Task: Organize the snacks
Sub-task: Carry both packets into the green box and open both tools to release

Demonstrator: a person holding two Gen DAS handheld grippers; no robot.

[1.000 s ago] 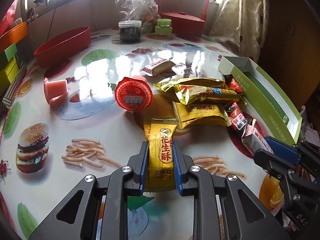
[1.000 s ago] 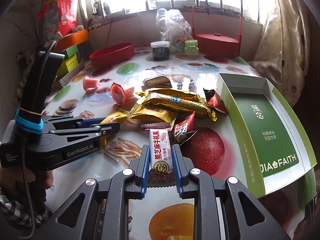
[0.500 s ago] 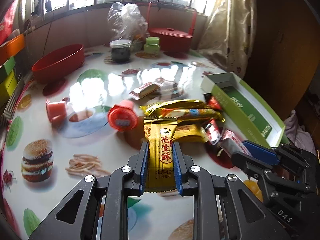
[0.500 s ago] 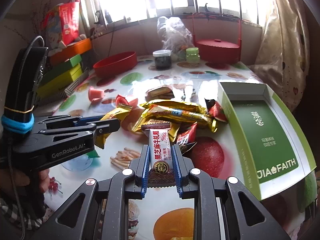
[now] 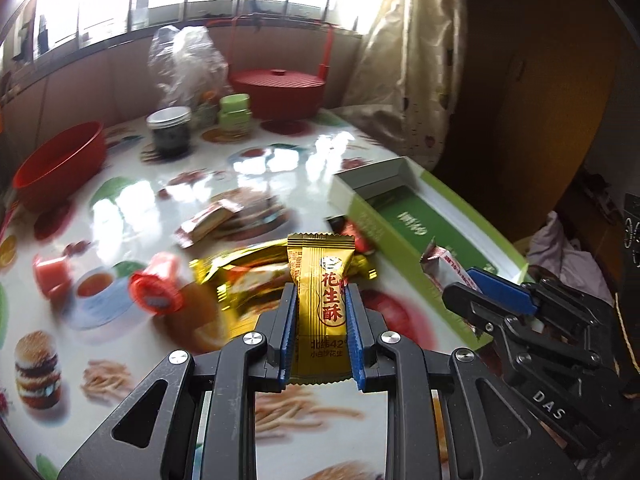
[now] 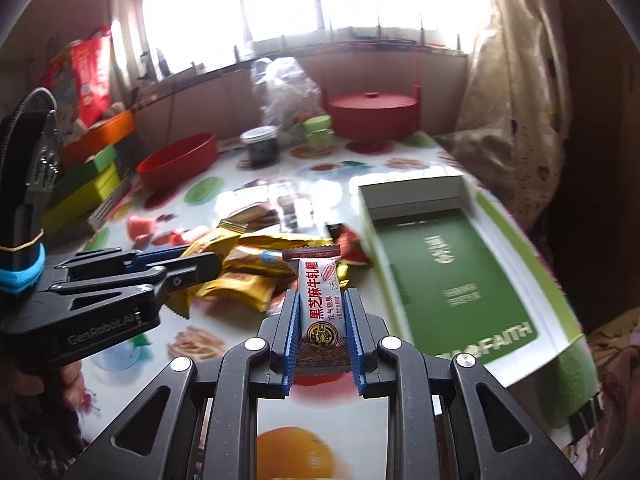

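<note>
My left gripper (image 5: 322,312) clamps a glossy gold foil candy packet (image 5: 322,280) at frame centre; my right gripper (image 6: 322,320) clamps a white crimped sesame-candy wrapper (image 6: 320,296), beside the green "FAITH" cardboard box (image 6: 452,280).

Daylight floods through a row of barred windows (image 6: 280,4) along the far wall — glare washes the glossy tablecloth (image 5: 120,208), printed with burgers, fries and fruit. A cream patterned curtain (image 5: 404,64) hangs at the right, beside a dark wooden wall (image 5: 532,100) — deep in shadow.
</note>
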